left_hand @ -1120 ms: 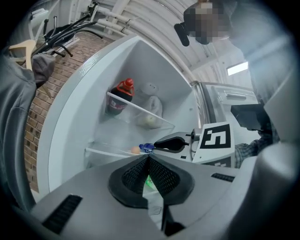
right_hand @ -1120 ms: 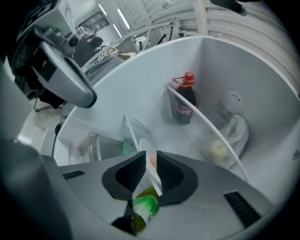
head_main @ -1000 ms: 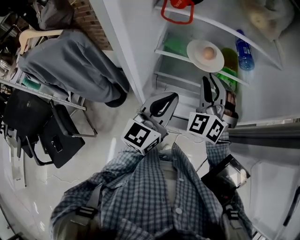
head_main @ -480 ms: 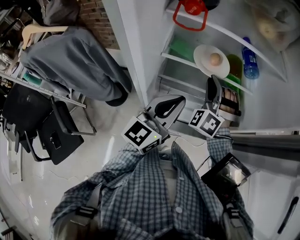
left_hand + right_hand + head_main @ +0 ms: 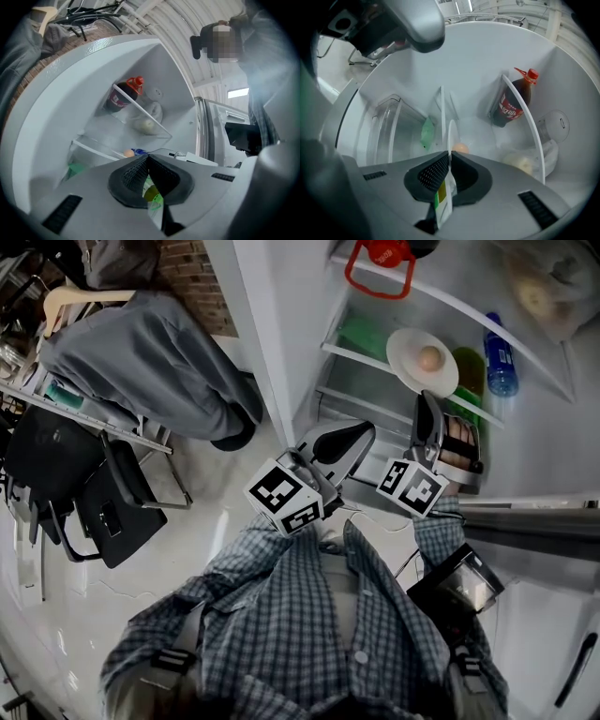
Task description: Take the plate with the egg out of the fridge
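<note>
A white plate [image 5: 405,345] with a brown egg [image 5: 430,358] on it rests on a glass fridge shelf [image 5: 356,355]. My right gripper [image 5: 427,400] reaches to the plate's near edge. In the right gripper view the plate [image 5: 451,132] shows edge-on, its rim pinched between the shut jaws of my right gripper [image 5: 449,157], with the egg [image 5: 460,148] just beyond. My left gripper [image 5: 362,433] hangs lower left of the plate, in front of the fridge, shut with nothing in it. The left gripper view shows my left gripper [image 5: 147,157] and the egg [image 5: 129,153] past it.
On the upper shelf stand a dark red-capped bottle [image 5: 380,254] and a bag of food [image 5: 542,285]. A green bag [image 5: 360,334], a green bottle [image 5: 466,369] and a blue bottle [image 5: 499,360] flank the plate. A seated person in grey trousers [image 5: 150,362] and black chairs [image 5: 94,498] are at left.
My right gripper has moved up to the plate's near edge and closed on its rim. The left gripper has edged a little toward the fridge.
</note>
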A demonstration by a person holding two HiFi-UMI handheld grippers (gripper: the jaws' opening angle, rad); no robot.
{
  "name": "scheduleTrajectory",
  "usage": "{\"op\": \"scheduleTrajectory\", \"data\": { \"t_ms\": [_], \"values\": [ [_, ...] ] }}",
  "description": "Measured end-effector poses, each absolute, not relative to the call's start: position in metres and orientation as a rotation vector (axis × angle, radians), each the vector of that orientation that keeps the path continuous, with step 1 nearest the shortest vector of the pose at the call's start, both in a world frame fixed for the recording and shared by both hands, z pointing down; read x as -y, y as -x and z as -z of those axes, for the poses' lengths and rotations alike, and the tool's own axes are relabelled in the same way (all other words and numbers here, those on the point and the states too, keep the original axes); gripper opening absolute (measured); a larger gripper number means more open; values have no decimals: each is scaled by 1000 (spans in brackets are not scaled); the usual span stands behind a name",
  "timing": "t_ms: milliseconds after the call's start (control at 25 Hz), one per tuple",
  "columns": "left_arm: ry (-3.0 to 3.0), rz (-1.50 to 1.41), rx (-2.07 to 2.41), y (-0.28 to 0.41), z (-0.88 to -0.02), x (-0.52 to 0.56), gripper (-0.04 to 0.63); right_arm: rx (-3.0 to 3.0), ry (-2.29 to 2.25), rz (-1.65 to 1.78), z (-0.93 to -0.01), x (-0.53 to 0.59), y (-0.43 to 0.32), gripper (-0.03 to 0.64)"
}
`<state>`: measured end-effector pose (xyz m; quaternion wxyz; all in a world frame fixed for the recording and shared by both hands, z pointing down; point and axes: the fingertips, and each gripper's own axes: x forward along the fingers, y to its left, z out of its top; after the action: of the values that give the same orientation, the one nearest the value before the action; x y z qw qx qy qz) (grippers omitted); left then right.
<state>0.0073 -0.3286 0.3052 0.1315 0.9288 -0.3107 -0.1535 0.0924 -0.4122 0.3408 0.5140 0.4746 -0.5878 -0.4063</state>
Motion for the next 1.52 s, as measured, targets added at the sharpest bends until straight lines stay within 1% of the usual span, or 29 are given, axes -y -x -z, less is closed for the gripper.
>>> {"op": "scheduleTrajectory", "data": {
  "t_ms": [200,400,440,560,640,760,1040,1280,1520],
  "values": [
    [-2557,543,788,-18,-308,342,8,1420,-1141,988,-337,406,-91,23],
    [-2306,561,778,-24,-327,367,15,1412,-1148,982,-338,396,-96,20],
    [-2273,573,764,-27,-327,370,42,1411,-1148,983,-337,394,-97,20],
    [-2188,633,713,-35,-324,378,96,1413,-1150,987,-336,390,-97,20],
    [-2112,692,676,-39,-322,384,112,1415,-1149,996,-334,386,-97,18],
    [-1997,757,619,-45,-322,394,112,1413,-1139,1005,-333,381,-97,18],
    [-1856,794,553,-55,-329,408,112,1402,-1112,1033,-333,371,-97,18],
    [-1727,884,400,-63,-322,407,112,1389,-1059,1069,-336,366,-95,18],
    [-1671,905,408,-62,-326,408,107,1471,-1068,995,-338,362,-93,20]
  ]
}}
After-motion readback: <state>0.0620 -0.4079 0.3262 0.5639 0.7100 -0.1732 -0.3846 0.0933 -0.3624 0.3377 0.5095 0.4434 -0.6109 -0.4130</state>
